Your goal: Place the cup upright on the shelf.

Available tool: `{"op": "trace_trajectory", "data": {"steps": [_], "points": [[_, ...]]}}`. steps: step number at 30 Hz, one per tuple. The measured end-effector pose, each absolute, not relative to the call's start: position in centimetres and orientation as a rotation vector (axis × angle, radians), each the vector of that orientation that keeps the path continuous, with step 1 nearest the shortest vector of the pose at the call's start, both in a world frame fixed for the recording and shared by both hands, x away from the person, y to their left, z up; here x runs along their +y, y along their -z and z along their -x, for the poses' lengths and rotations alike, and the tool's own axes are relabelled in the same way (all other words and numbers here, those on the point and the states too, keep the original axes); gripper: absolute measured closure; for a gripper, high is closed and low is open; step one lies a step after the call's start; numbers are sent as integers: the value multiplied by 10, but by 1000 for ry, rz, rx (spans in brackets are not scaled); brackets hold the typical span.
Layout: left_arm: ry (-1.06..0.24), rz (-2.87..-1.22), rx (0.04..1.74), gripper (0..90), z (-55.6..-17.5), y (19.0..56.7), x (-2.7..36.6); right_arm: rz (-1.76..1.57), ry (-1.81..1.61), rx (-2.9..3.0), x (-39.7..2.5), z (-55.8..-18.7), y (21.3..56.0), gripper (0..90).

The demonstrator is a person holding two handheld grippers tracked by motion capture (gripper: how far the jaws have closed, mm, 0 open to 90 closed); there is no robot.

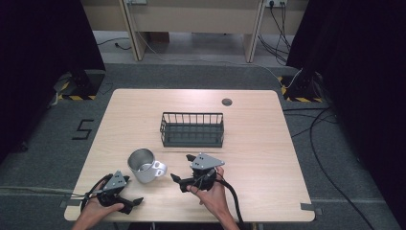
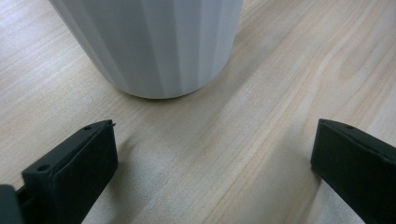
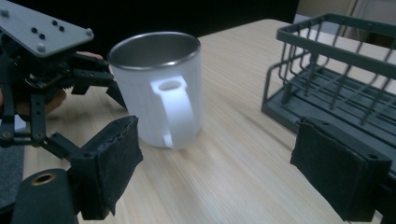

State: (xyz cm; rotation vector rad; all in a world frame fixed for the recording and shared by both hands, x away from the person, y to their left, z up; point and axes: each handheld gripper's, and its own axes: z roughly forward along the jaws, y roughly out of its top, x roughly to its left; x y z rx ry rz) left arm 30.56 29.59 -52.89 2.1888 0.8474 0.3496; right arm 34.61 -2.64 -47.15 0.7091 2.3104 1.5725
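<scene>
Where the high view hides it, mug handle faces right gripper.

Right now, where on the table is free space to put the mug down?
Bare wood lies right of the wire basket up to the table edge, and behind it near the round grommet. It is crowded in front, where the mug stands between the left gripper and right gripper.

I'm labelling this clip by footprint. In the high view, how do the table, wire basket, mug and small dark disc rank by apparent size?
1. table
2. wire basket
3. mug
4. small dark disc
</scene>
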Motion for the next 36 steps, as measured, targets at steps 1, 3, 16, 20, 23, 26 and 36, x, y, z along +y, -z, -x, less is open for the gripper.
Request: {"op": "trace_trajectory", "data": {"steps": [1,3,16,20,23,26,36], "points": [[-350,-2188,848,0,-306,529,296,-698,-1579,2313,-23,-347,471,151],[-351,-2189,851,0,-306,529,297,-688,-1605,2311,-15,-349,471,150],[-359,-2181,869,0,-306,529,304,-637,-1645,2323,16,-359,470,150],[-358,-2181,869,0,-306,529,305,-617,-1645,2333,24,-362,470,150],[-359,-2182,871,0,-307,529,305,-599,-1651,2337,33,-364,468,150],[-360,-2183,871,0,-307,529,305,-585,-1650,2341,40,-366,466,150],[-360,-2182,872,0,-307,529,305,-554,-1624,2377,60,-371,467,150]]}}
